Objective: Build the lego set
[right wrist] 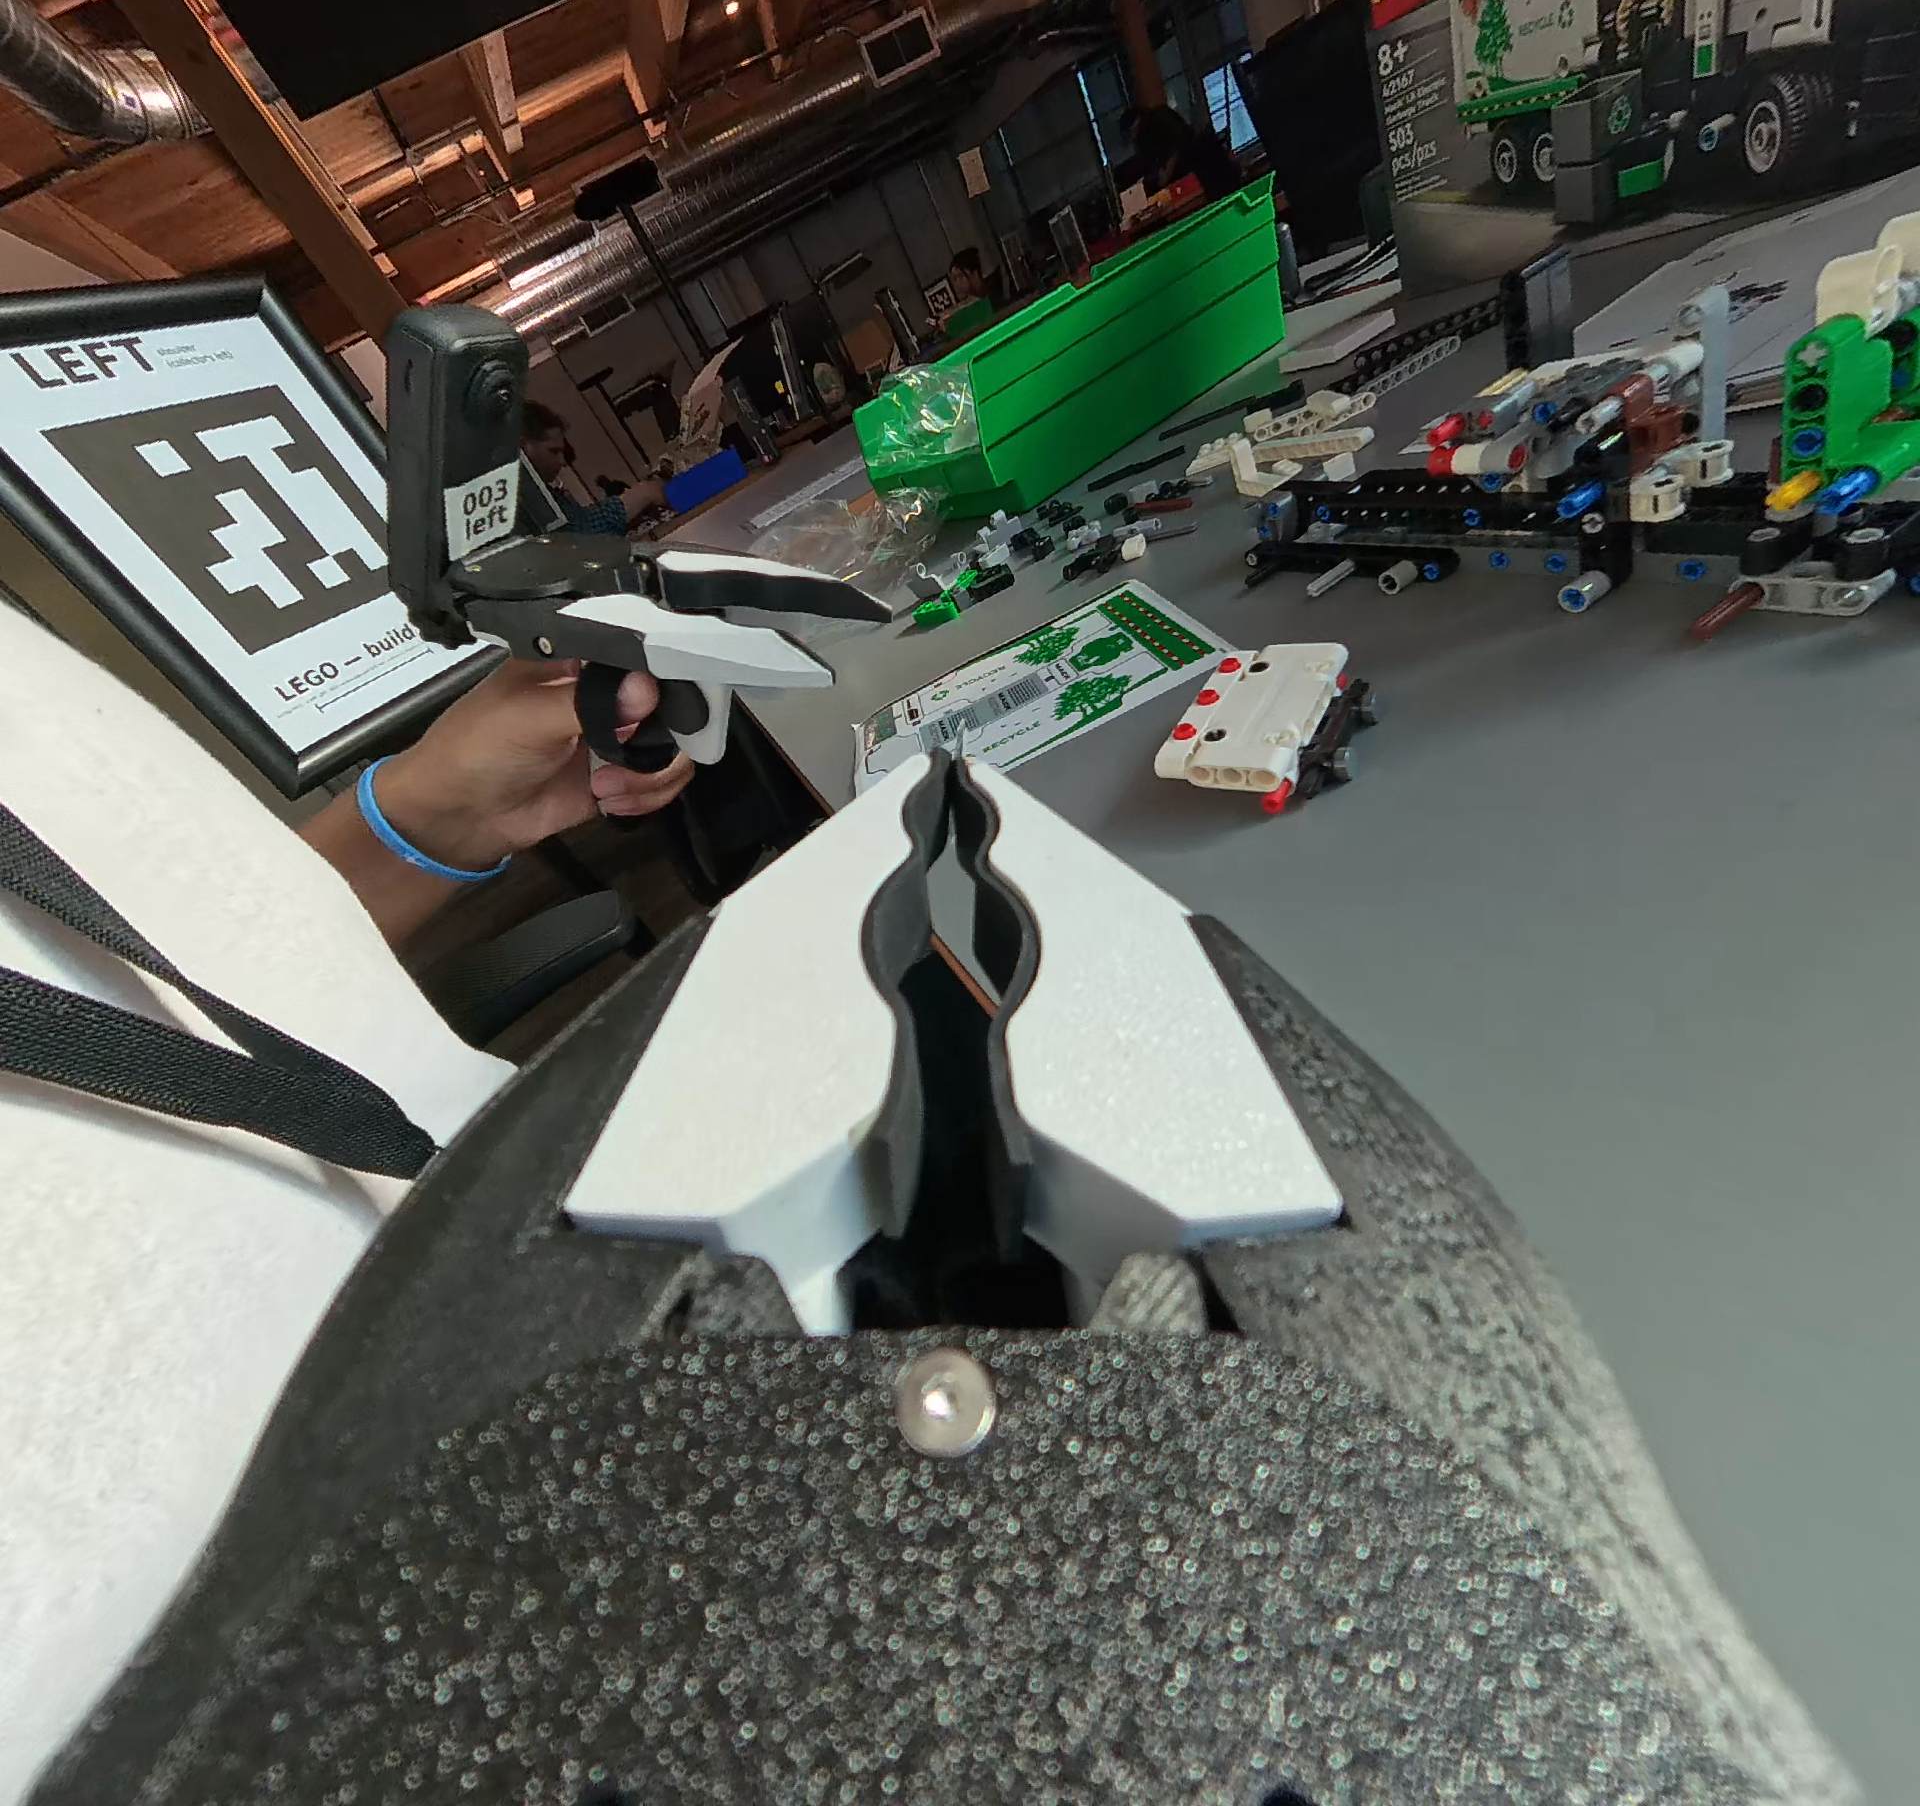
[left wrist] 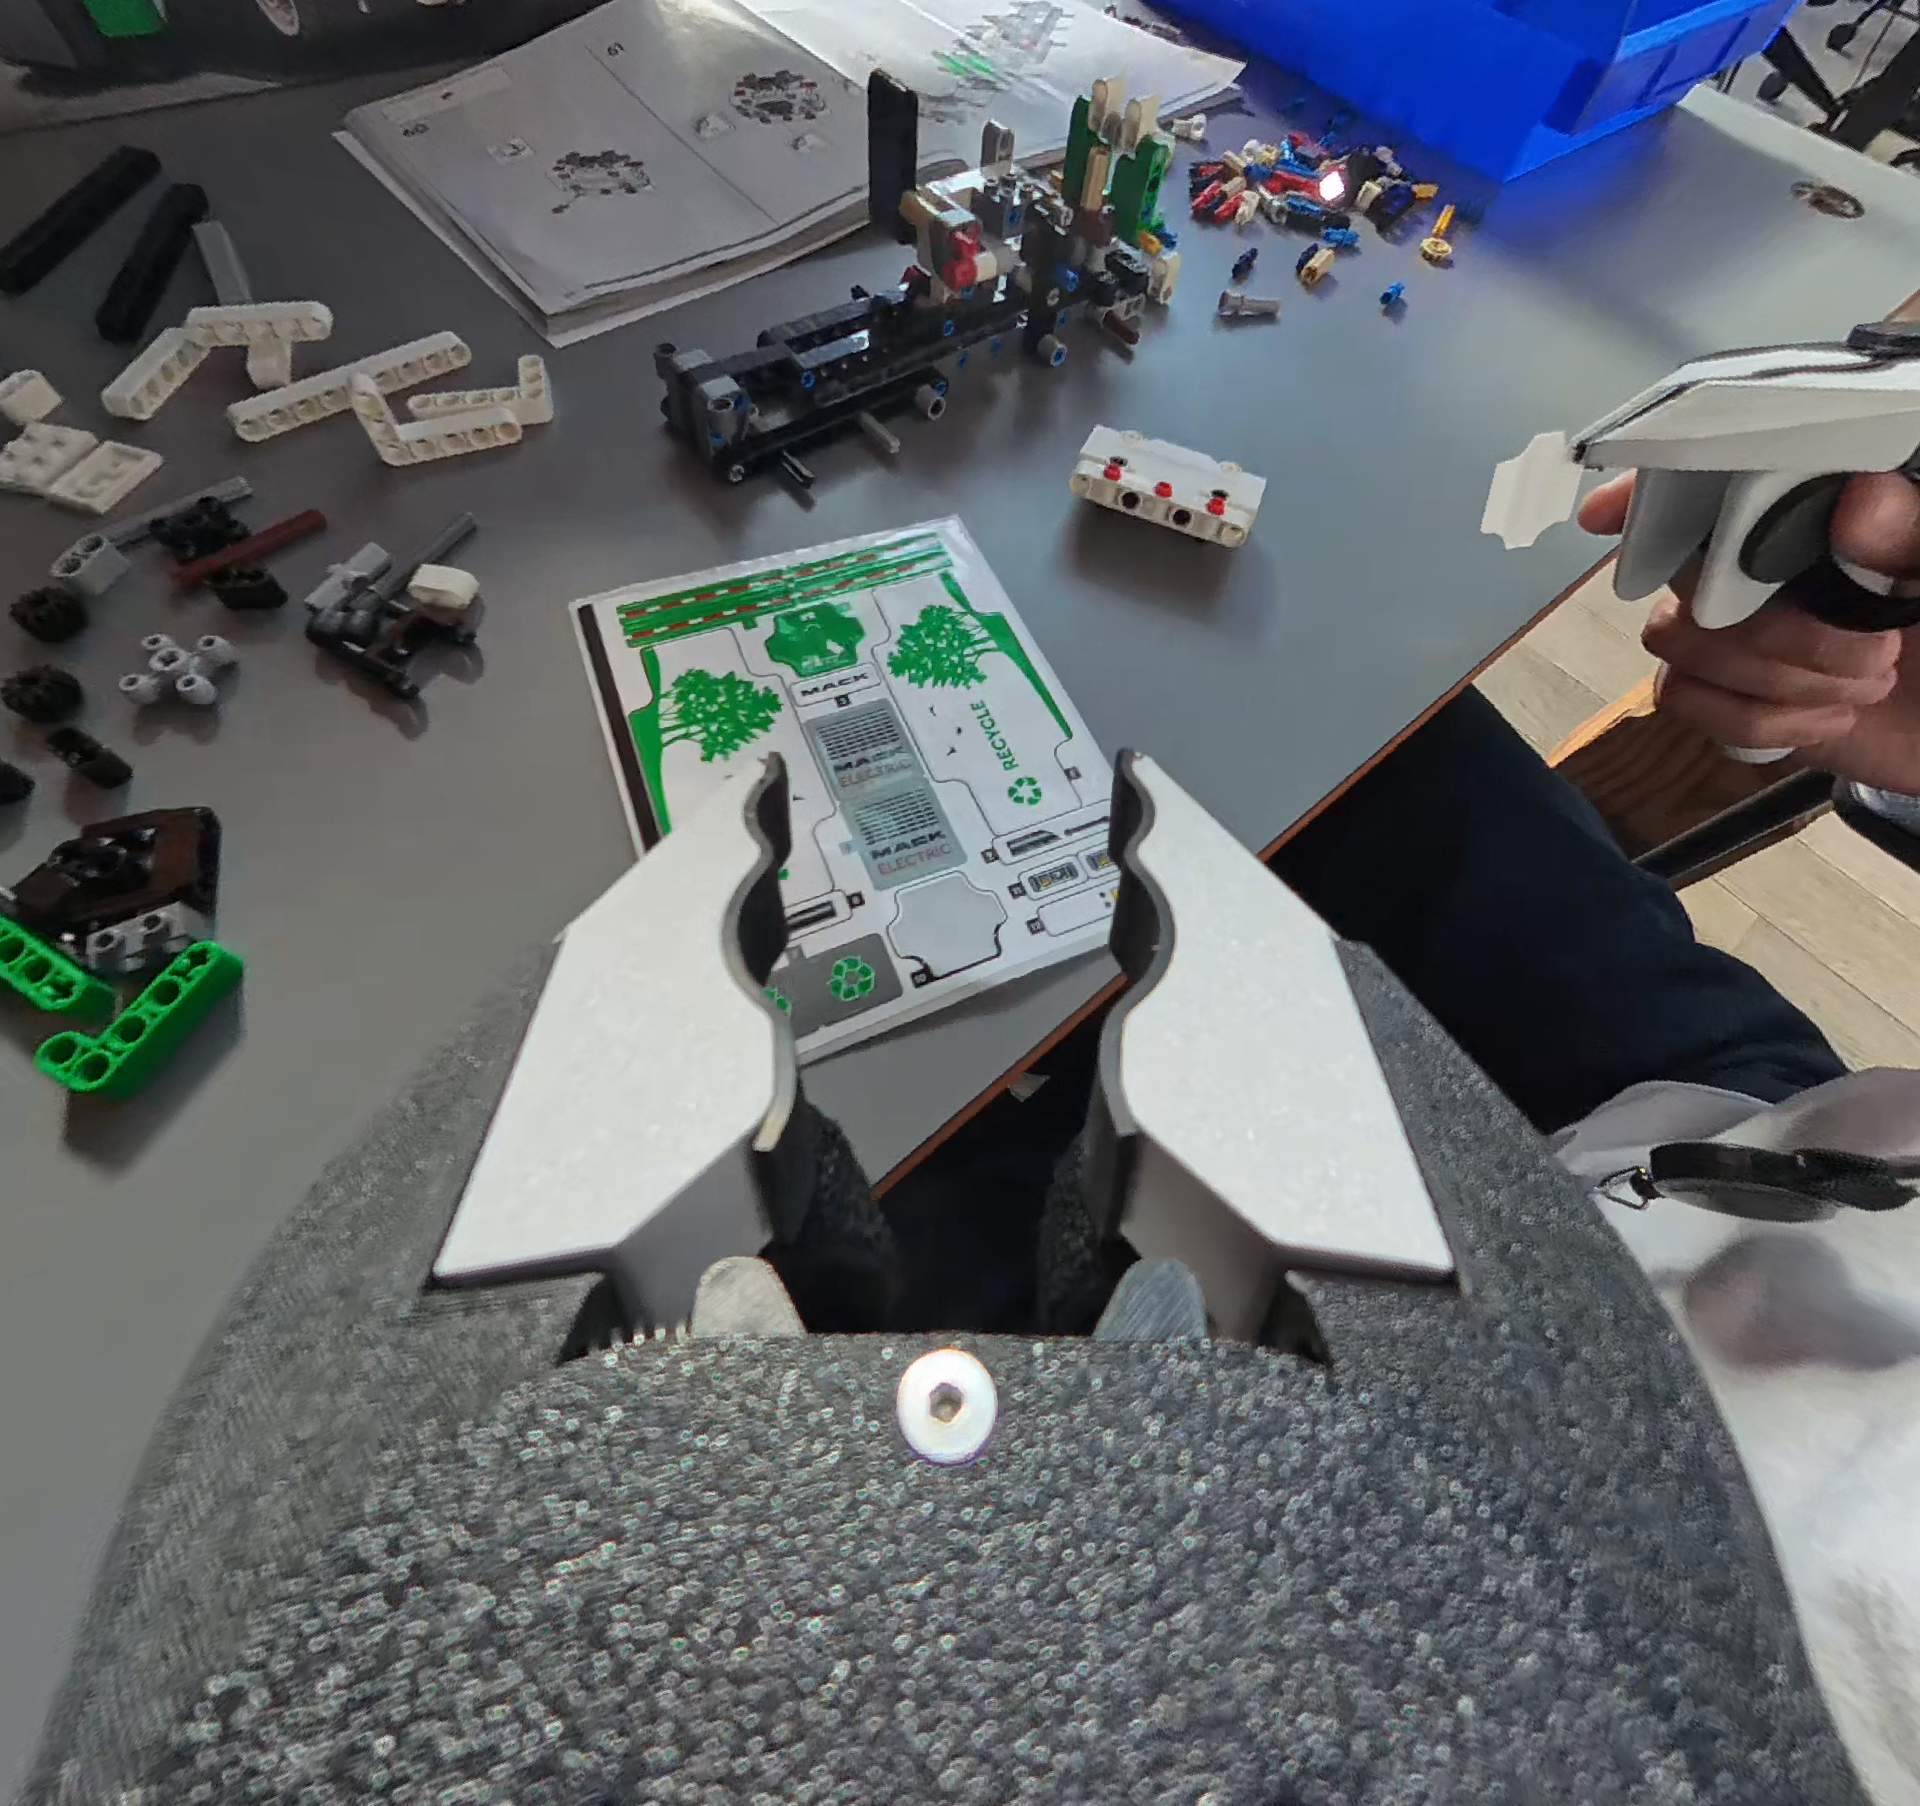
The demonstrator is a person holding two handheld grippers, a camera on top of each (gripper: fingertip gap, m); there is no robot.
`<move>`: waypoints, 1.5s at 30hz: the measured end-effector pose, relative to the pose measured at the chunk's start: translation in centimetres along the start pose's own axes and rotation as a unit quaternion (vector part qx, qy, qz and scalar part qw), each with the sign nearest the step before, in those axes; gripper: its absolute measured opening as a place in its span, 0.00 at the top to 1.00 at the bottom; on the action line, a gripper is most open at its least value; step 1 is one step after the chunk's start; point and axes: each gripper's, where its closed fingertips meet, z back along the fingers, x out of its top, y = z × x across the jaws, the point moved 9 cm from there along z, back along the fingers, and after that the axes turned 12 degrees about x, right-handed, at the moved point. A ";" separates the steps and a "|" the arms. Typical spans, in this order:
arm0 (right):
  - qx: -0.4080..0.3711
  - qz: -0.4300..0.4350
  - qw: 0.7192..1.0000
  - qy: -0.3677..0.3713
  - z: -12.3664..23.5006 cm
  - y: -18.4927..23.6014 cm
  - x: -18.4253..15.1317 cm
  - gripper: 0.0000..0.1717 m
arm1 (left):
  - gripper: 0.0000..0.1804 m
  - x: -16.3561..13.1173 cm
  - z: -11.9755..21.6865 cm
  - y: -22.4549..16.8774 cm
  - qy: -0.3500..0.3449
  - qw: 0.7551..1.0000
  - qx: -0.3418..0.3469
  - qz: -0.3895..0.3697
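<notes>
sticker sheet (left wrist: 852,780): white, green trees | table (left wrist: 416,821): grey | bin (left wrist: 1455,11): blue

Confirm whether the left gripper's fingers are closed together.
No, the left gripper is open, its fingers spread above the sticker sheet.

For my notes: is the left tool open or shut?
Open. The left tool has its fingers wide apart; the sticker sheet shows between them.

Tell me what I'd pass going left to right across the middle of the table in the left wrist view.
black gear → grey cross connector → dark grey small assembly → sticker sheet → white block with red pins → white sticker → right gripper, pinching that sticker at its tips.
</notes>
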 end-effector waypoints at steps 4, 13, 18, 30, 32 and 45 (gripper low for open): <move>-0.002 -0.001 1.000 -0.006 0.2 -0.1 0.1 1.00 | 0.65 0.8 -1.7 -1.3 0.006 0.998 -0.057 -0.035; -0.009 0.001 1.000 -0.017 0.8 -0.2 0.5 1.00 | 0.61 2.2 -6.9 -4.3 0.036 0.985 -0.130 -0.111; -0.013 0.001 1.000 -0.027 1.4 0.0 0.7 1.00 | 0.58 2.5 -8.7 -5.4 0.067 0.980 -0.141 -0.124; -0.020 0.000 0.999 -0.037 2.2 0.3 0.8 1.00 | 0.54 4.8 -11.5 -6.7 0.093 0.974 -0.155 -0.136; -0.020 0.000 0.999 -0.039 2.4 0.3 0.8 1.00 | 0.54 4.8 -12.0 -7.0 0.103 0.972 -0.161 -0.137; -0.021 -0.004 0.998 -0.051 2.9 0.2 1.1 1.00 | 0.59 3.4 -9.7 -9.1 0.114 0.964 -0.200 -0.131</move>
